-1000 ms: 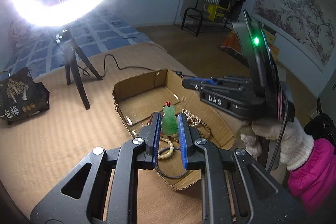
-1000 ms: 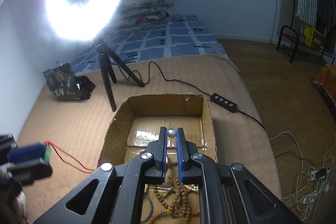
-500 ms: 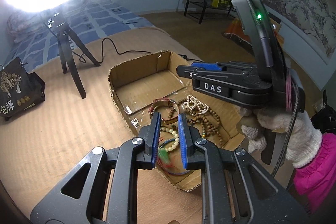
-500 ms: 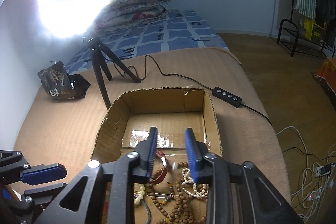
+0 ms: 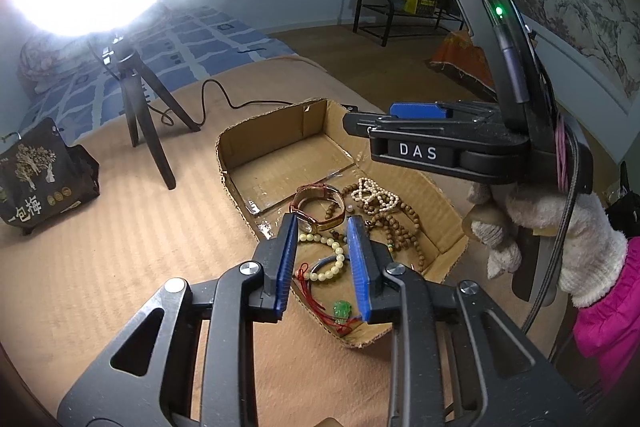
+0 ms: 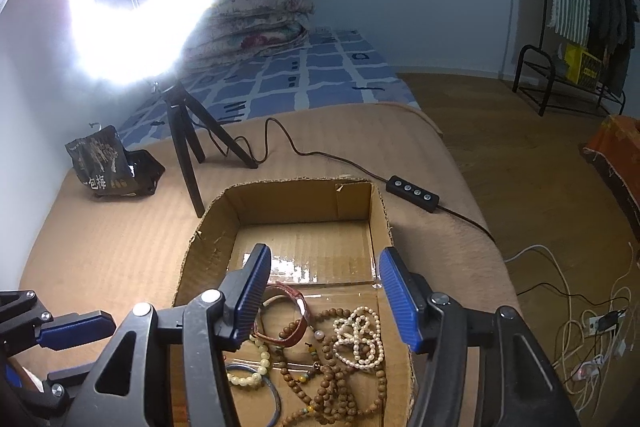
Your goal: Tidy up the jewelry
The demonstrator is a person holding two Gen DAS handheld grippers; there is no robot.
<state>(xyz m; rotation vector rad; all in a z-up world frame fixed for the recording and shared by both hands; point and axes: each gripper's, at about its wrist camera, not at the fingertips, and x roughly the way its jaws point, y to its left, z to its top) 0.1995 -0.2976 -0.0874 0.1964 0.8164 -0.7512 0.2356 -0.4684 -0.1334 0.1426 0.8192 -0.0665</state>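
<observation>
A shallow cardboard box sits on the tan bed cover. Its near half holds jewelry: a white pearl bracelet, brown wooden bead strands, a brown strap watch, a pale yellow bead bracelet and a green jade pendant on a red cord. My left gripper is open and empty above the box's near corner, over the pendant. My right gripper is wide open and empty above the box; it also shows in the left wrist view.
A ring light on a black tripod stands behind the box, its cable and remote running right. A dark snack bag lies at the far left. The bed edge drops to a wooden floor on the right.
My left gripper has opened and the green jade pendant with its red cord now lies in the box. My right gripper let go of a pearl earlier and has opened wider.
</observation>
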